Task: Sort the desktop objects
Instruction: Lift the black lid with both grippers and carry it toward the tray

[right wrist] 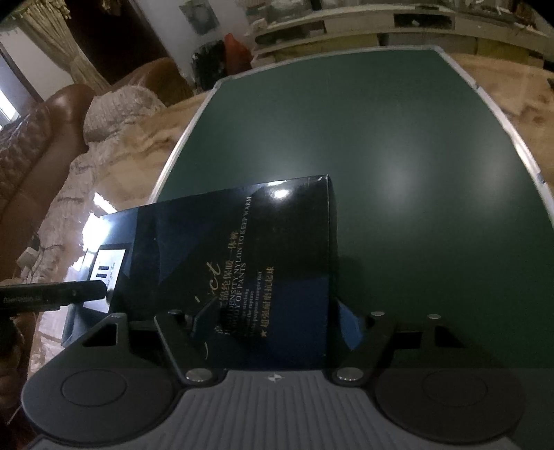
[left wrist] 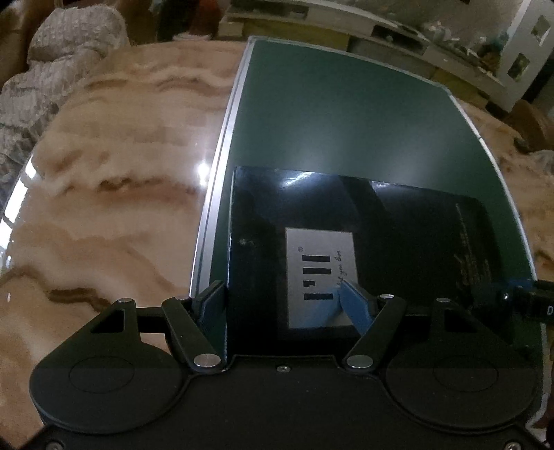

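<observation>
A flat, glossy black box (left wrist: 398, 225) with a silver label (left wrist: 320, 256) lies on a dark green board (left wrist: 329, 114). My left gripper (left wrist: 282, 301) straddles the box's left edge. One finger stands outside the box's left side and the other, blue-padded finger (left wrist: 353, 304) rests on the label. My right gripper (right wrist: 275, 322) straddles the right edge of the box (right wrist: 242, 235). Its left finger lies over the gold print and its blue finger (right wrist: 349, 325) is beside the box's right side. Neither pair of jaws pinches the box.
The green board (right wrist: 398, 155) lies on a shiny marble-patterned table (left wrist: 104, 190) and stretches away bare beyond the box. A fluffy throw (right wrist: 117, 110) over a brown sofa (right wrist: 34, 145) stands past the table's left edge. Shelves with clutter (left wrist: 398, 31) line the far wall.
</observation>
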{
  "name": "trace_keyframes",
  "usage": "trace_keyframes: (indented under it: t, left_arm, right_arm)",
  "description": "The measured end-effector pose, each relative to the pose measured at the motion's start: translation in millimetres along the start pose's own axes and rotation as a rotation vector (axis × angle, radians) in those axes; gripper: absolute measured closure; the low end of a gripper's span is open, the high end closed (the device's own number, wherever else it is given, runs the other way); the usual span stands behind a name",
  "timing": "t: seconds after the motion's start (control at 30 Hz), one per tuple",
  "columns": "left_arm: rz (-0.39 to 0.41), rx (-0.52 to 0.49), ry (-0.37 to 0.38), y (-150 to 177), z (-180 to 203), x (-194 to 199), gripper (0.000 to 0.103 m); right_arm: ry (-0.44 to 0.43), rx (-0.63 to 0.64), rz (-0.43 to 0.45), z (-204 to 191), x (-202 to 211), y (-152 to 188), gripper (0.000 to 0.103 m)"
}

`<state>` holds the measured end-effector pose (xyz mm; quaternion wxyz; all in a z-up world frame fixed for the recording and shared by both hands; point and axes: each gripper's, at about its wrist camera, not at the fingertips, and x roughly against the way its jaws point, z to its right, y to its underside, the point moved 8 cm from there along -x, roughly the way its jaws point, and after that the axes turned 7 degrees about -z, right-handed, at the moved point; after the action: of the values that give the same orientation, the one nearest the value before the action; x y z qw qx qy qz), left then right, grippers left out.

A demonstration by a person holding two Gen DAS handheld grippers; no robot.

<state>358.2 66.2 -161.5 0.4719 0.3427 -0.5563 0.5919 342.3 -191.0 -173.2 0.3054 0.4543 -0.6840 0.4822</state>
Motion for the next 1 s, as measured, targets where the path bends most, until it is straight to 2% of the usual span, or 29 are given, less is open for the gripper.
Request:
trace_keyframes:
  t: [0.33, 0.7, 0.73, 0.77, 0.8, 0.83, 0.87, 0.9, 0.93, 1.0]
  left_arm:
    - [0.004, -0.04, -0.015, 19.6, 37.1, 41.5, 0.032]
    - [-0.041, -0.099, -0.017, 85.3, 84.6, 48.8, 0.032]
    - [-0.049, -0.103, -0.006, 91.1, 87.8, 48.1, 0.039]
    - [-0.075, -0.112, 0.079, 99.1, 96.7, 46.7, 0.065]
    - [-0.132, -0.095, 0.207, 108.6, 108.5, 44.5, 0.063]
    - [-0.152, -0.091, 0.24, 116.8, 119.3, 44.7, 0.063]
    - [-0.12, -0.126, 0.136, 120.3, 125.1, 47.1, 0.063]
    - [-0.087, -0.166, 0.048, 121.9, 130.3, 49.8, 0.06]
    - [-0.075, -0.196, 0.018, 124.1, 136.5, 51.7, 0.059]
    - [-0.077, -0.196, 0.08, 126.0, 140.0, 57.3, 0.057]
  right_arm:
    - [0.027, -0.003, 0.041, 5.0, 55.5, 12.6, 0.027]
    - [0.086, -0.018, 0.04, 32.2, 99.6, 71.1, 0.027]
    - [0.091, -0.019, 0.039, 34.2, 101.4, 76.6, 0.028]
    - [0.078, -0.021, 0.034, 34.4, 102.4, 81.7, 0.03]
    - [0.021, -0.032, 0.014, 31.4, 102.0, 87.1, 0.049]
    - [-0.049, -0.058, -0.024, 26.2, 99.2, 94.1, 0.063]
    - [-0.055, -0.065, -0.043, 20.0, 96.9, 100.2, 0.063]
    - [-0.005, -0.031, -0.027, 12.6, 96.9, 103.4, 0.062]
    - [0.037, -0.003, -0.01, 5.8, 97.6, 105.6, 0.06]
    - [0.074, 0.003, 0.023, -0.5, 102.4, 105.6, 0.055]
